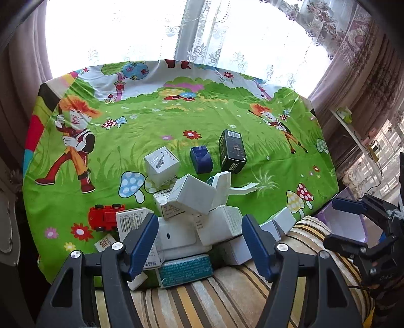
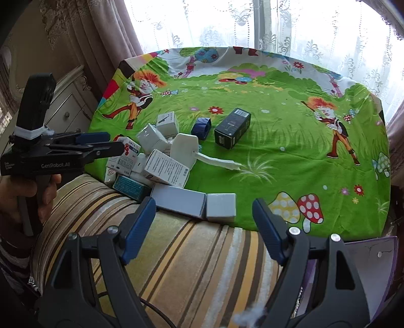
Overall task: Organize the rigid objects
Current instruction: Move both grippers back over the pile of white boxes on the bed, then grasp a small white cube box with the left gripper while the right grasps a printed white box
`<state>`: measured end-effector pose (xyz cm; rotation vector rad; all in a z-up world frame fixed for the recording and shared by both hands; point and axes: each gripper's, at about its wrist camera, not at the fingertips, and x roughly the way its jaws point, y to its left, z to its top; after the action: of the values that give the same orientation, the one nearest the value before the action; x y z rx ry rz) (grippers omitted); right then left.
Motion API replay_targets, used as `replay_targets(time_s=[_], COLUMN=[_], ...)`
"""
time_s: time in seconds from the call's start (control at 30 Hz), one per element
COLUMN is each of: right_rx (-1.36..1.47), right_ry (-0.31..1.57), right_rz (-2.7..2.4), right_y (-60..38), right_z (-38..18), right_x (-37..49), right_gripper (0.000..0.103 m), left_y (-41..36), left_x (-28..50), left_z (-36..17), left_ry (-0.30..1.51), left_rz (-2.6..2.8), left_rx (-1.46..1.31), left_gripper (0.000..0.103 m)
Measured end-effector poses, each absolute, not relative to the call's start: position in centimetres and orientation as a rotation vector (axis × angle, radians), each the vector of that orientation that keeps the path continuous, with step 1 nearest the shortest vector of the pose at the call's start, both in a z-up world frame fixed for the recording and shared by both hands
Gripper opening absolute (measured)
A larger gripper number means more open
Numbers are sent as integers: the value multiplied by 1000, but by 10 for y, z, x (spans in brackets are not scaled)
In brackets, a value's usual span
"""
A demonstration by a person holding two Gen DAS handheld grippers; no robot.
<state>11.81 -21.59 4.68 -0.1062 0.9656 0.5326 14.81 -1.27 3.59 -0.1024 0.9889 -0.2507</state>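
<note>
Ahead of both released hand-held grippers, left [image 1: 198, 236] and right [image 2: 204, 223], small cardboard boxes [image 2: 161, 161] lie heaped on a green cartoon-printed cloth-covered worktop [image 2: 290, 141] below lace-curtained windows [image 2: 315, 30].

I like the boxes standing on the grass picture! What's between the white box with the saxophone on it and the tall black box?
A small blue box stands between the white saxophone box and the black box, apart from both; the left wrist view shows it best.

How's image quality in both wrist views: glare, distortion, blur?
Left wrist view: window blown out white, strong fisheye bending the table edge, boxes sharp. Right wrist view: window similarly overexposed, corners vignetted dark, black box crisp, no motion blur.
</note>
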Motion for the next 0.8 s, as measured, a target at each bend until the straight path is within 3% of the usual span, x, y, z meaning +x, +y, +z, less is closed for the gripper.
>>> replay_targets(time_s=[0.33, 0.47, 0.8], right_rx=[-75, -53, 92], right_ry=[1063, 1113, 1210], right_rz=[597, 616, 621], right_y=[-189, -181, -171], right_z=[29, 19, -2], right_x=[137, 148, 174], right_gripper=[81, 81, 81], left_y=[-29, -30, -19], left_x=[187, 194, 191], left_z=[15, 8, 13], left_ry=[1057, 1078, 1040], left_rz=[-244, -246, -260], left_rx=[-12, -3, -95], left_gripper=[66, 48, 45])
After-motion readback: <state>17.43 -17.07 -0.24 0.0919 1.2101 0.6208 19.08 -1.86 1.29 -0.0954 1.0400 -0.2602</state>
